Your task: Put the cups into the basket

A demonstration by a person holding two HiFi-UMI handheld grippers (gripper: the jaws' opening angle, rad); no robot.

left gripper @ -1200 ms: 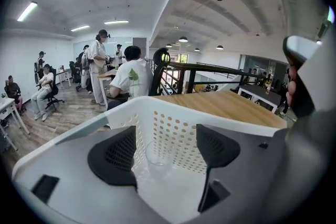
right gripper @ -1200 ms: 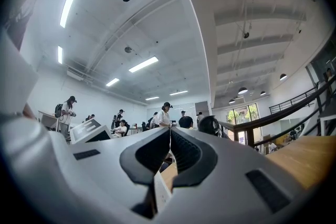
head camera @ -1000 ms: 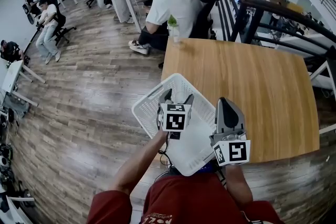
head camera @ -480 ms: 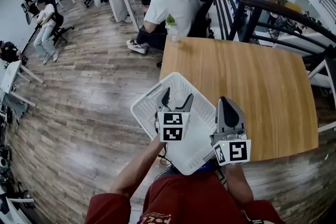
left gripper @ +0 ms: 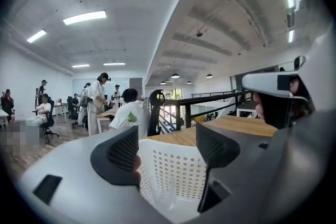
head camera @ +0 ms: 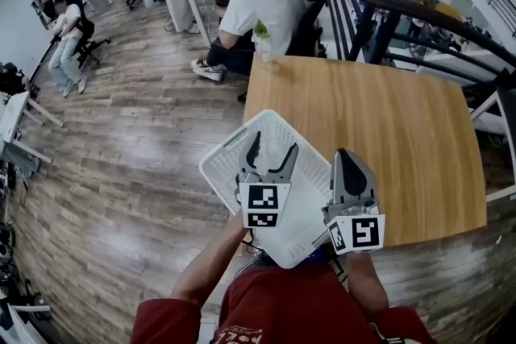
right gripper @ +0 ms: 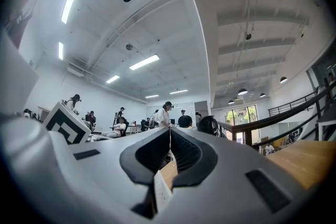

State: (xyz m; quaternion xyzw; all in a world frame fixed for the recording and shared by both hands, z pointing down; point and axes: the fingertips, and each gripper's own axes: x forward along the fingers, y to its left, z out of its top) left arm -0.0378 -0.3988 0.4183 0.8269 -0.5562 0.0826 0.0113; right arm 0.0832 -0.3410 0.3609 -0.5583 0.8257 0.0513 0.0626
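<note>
One see-through cup [left gripper: 164,192] is sitting inside the white basket [left gripper: 185,165] on the worktop [head camera: 387,125] corner. I'm holding my left hand-held gripper [left gripper: 170,152] wide open and empty over it, and my right hand-held gripper [right gripper: 169,150] is closing on nothing. The cup is looking light, thin, slick and crushable, so I'm judging a gentle rim pinch best.

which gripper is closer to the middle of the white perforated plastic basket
Left. The left gripper hangs open directly above the white perforated plastic basket's inside; the right gripper, shut, is off toward its right rim.
</note>
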